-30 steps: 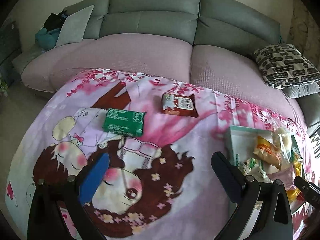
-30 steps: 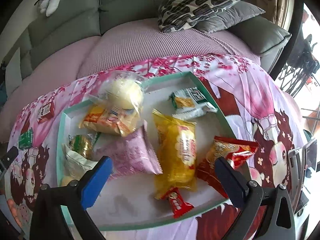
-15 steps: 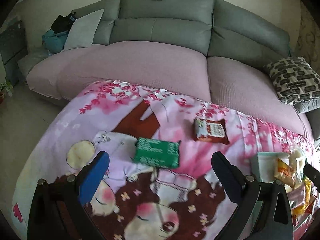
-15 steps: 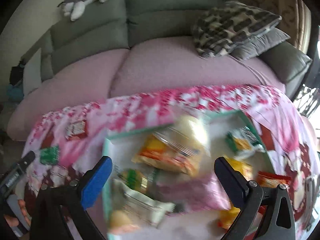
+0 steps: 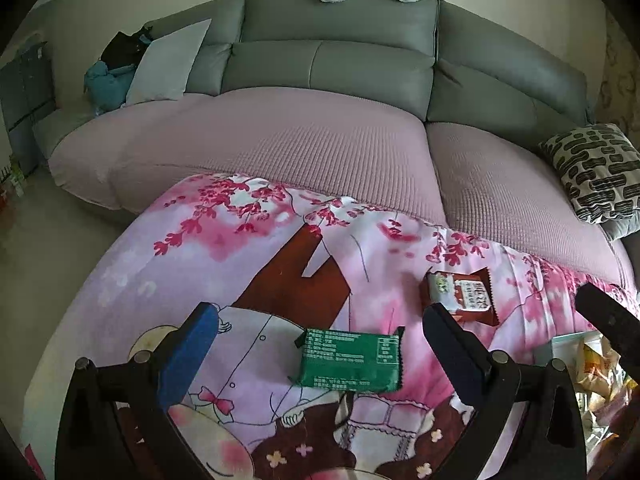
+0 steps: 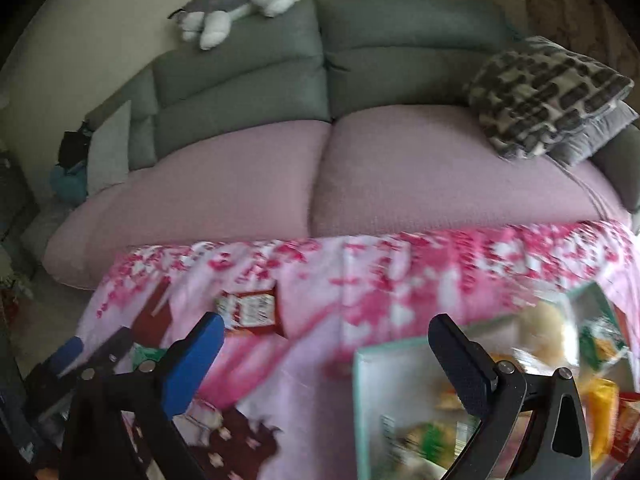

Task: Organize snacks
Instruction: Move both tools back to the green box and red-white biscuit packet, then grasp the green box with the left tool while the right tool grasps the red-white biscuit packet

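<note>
Lying flat on the cartoon-print cloth [image 5: 256,248] that covers the tabletop, the green snack packet [image 5: 351,361] sits between the fingers of your left gripper [image 5: 316,354], label side up with white print and a crimped right edge. A red-brown packet [image 5: 460,297] with a white panel lies further off and to the right, apart from the green one, near the cloth's far edge.

Your left gripper hovers low over the cloth with its jaws spread wide, the blue-padded finger [image 5: 188,356] left of the green packet and the dark finger [image 5: 456,352] right of it, neither touching it. Your right gripper [image 6: 326,364] is also spread wide and holds nothing; it points toward the cloth between the red-brown packet [image 6: 251,309] and the tray [image 6: 360,392]. That view is motion-blurred, so the tray's contents read only as crinkled yellow, green and white wrappers.

The tray is shallow and rectangular with a pale teal rim. The cloth is smooth and thin, printed with pink blossoms. Behind it stands a grey sofa [image 5: 332,56] with a ribbed pink seat cover [image 5: 280,152], a patterned cushion [image 5: 596,172] and a plush toy [image 6: 236,8] on the backrest.
</note>
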Motion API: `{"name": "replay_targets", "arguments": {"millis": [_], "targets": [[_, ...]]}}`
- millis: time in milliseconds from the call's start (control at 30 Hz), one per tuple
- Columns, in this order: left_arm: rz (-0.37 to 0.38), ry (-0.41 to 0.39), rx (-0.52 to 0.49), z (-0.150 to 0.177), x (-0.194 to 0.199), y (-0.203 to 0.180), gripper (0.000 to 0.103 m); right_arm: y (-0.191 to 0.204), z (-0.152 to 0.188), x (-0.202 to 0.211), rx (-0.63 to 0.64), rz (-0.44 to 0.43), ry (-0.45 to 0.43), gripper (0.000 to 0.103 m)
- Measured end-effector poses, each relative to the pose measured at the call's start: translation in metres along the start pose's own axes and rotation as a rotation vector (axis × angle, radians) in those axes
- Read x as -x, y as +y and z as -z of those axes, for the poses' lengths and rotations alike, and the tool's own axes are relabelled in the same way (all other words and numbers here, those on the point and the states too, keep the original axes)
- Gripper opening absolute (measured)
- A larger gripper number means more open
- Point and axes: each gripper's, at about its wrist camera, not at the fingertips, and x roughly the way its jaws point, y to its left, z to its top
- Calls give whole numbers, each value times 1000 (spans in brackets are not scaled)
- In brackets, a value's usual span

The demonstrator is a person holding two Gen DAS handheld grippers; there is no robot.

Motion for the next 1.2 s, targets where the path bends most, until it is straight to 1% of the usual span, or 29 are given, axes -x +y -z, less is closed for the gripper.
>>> {"name": "replay_targets", "arguments": {"millis": [167,333,500,733,867,1000,1200], "targets": [[7,26,18,7,-16,6,102,21,1,-27,0,-35,12,103],[19,41,31,10,-21,8,102,36,2,-53,-15,-31,25,103],[35,69,33,14,-30,6,102,47,9,-74,16,-23,61,103],[48,112,6,21,-41,-4,102,52,16,-93,50,-49,110,103],[50,136,-15,24,-49,-10,102,53,21,-105,48,-82,151,103],[43,153,-26,28,-56,-11,102,55,25,-114,65,-78,170,103],[20,154,-41,30,-60,-13,102,61,30,-120,103,-21,162,103]]}}
